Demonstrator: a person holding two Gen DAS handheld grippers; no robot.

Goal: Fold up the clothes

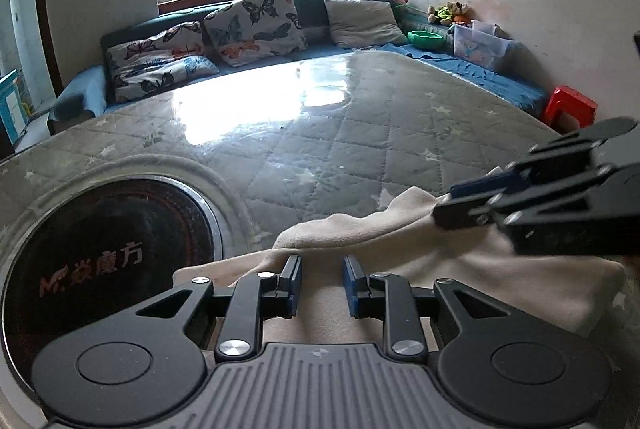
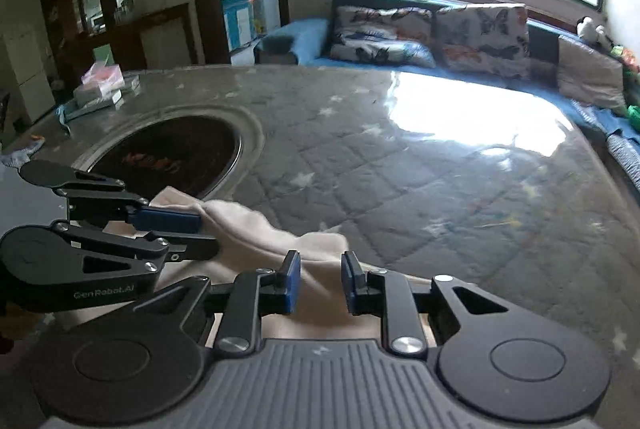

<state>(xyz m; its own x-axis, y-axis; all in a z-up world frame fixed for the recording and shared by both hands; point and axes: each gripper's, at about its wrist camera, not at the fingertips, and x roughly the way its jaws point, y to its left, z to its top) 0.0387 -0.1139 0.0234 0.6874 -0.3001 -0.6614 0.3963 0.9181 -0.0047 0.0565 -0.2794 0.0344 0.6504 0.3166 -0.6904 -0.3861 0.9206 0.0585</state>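
A cream fleece garment (image 1: 360,241) lies bunched at the near edge of the table (image 1: 320,133), which has a grey quilted cover under a glossy sheet. My left gripper (image 1: 322,265) is shut on a fold of it, and cloth fills the narrow gap between the blue pads. In the right wrist view the left gripper (image 2: 208,233) comes in from the left, with the garment (image 2: 256,229) spilling out of its tips. My right gripper (image 2: 320,261) is shut on another fold close beside it. From the left wrist view the right gripper (image 1: 446,205) holds the cloth's raised edge.
A round dark hotplate (image 1: 112,253) is set into the table left of the garment. Packets (image 2: 104,85) lie at the table's far left corner. A blue sofa with butterfly cushions (image 1: 256,25) runs behind, with a clear box (image 1: 480,45) and a red stool (image 1: 568,105).
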